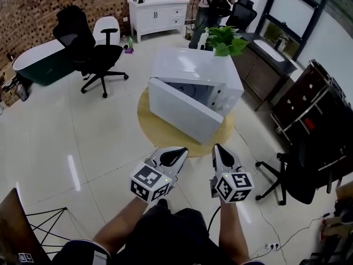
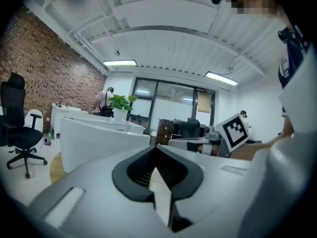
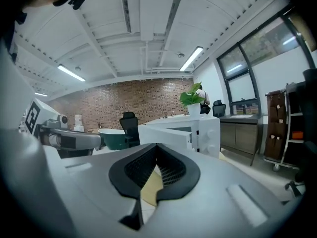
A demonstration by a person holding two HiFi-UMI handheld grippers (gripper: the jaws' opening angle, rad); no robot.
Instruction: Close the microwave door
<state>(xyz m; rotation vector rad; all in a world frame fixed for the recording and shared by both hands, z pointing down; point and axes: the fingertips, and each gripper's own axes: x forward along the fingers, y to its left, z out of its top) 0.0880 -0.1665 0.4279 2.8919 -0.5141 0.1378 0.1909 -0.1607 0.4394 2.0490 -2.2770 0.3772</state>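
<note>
While the door (image 1: 182, 110) of the microwave (image 1: 193, 70) is hanging open on the far mat (image 1: 160, 132), no closing is being done yet: the left gripper (image 1: 177, 154) and right gripper (image 1: 221, 151) are being held near, jaws together and empty, apart from it.

Counting it all up: one microwave (image 1: 196, 73) is sitting mid-frame, with one door (image 1: 182, 112); two grippers are poking in at the bottom, the left gripper (image 1: 176, 153) and the right gripper (image 1: 220, 150); three black office chairs are standing around, chair (image 1: 88, 46) upper left, chair (image 1: 242, 12) top right, chair (image 1: 300, 178) lower right; one potted plant (image 1: 226, 40) is showing just above the microwave; one white cabinet (image 1: 157, 12) is standing top centre; one bathtub (image 1: 36, 65) is sitting far left; one person (image 1: 212, 4) is standing at the top edge.
</note>
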